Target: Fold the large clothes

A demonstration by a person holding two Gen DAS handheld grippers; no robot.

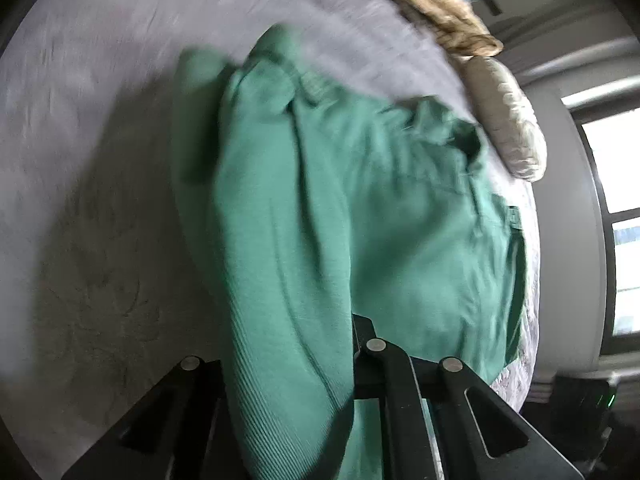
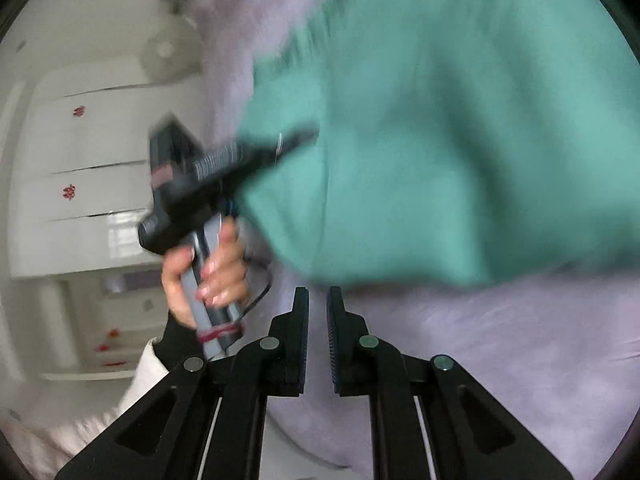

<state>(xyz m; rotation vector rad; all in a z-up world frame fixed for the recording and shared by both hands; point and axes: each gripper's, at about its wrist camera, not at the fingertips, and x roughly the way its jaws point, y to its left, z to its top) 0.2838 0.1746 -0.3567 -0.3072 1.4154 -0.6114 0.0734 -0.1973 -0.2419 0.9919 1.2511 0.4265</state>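
Observation:
A large green garment [image 1: 360, 208] lies bunched on a pale lilac bed sheet [image 1: 92, 140]. My left gripper [image 1: 316, 360] is shut on a ribbed edge of the green garment, which drapes between its fingers and hides the left one. In the right wrist view the green garment [image 2: 460, 132] fills the upper right, blurred by motion. My right gripper [image 2: 318, 320] hangs just above the sheet [image 2: 500, 360], below the garment's edge; its jaws stand slightly apart and hold nothing. The left gripper [image 2: 296, 140], held by a hand [image 2: 216, 272], pinches the garment's left edge.
A tan blanket [image 1: 432, 8] and a pale quilted pillow [image 1: 508, 120] lie at the far edge of the bed. A window [image 1: 620, 220] stands at the right. White cabinet doors [image 2: 88, 168] stand beyond the bed's left side.

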